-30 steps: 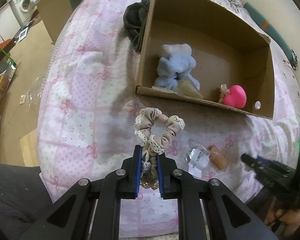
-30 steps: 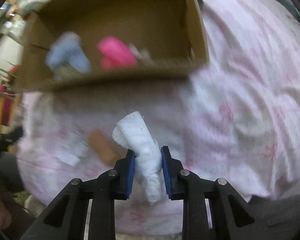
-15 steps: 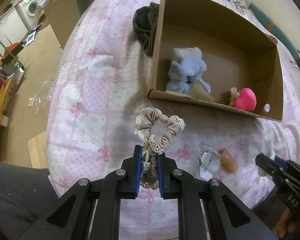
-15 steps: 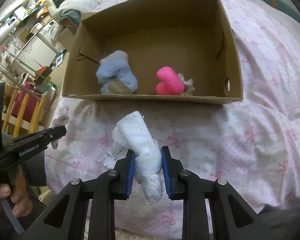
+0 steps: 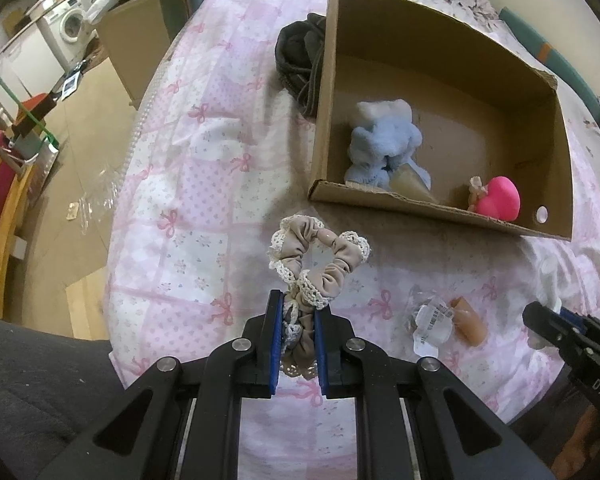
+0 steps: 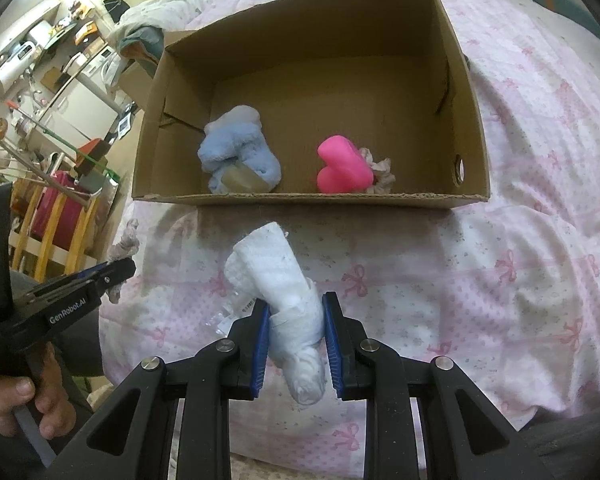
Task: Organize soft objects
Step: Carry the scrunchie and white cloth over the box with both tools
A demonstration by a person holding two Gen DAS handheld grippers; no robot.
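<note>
My left gripper's (image 5: 296,312) blue-padded fingers (image 5: 275,336) are clamped on a beige lace-trimmed scrunchie (image 5: 318,258), held above the pink bow-print bedspread (image 5: 188,184) just short of the cardboard box's (image 5: 432,202) near wall. My right gripper (image 6: 293,320) pinches a rolled white cloth (image 6: 276,280), pointed at the same box. Inside lie a blue fluffy toy (image 6: 236,148) and a pink heart (image 6: 342,166); a hand (image 6: 20,400) grips the left tool's handle at lower left.
</note>
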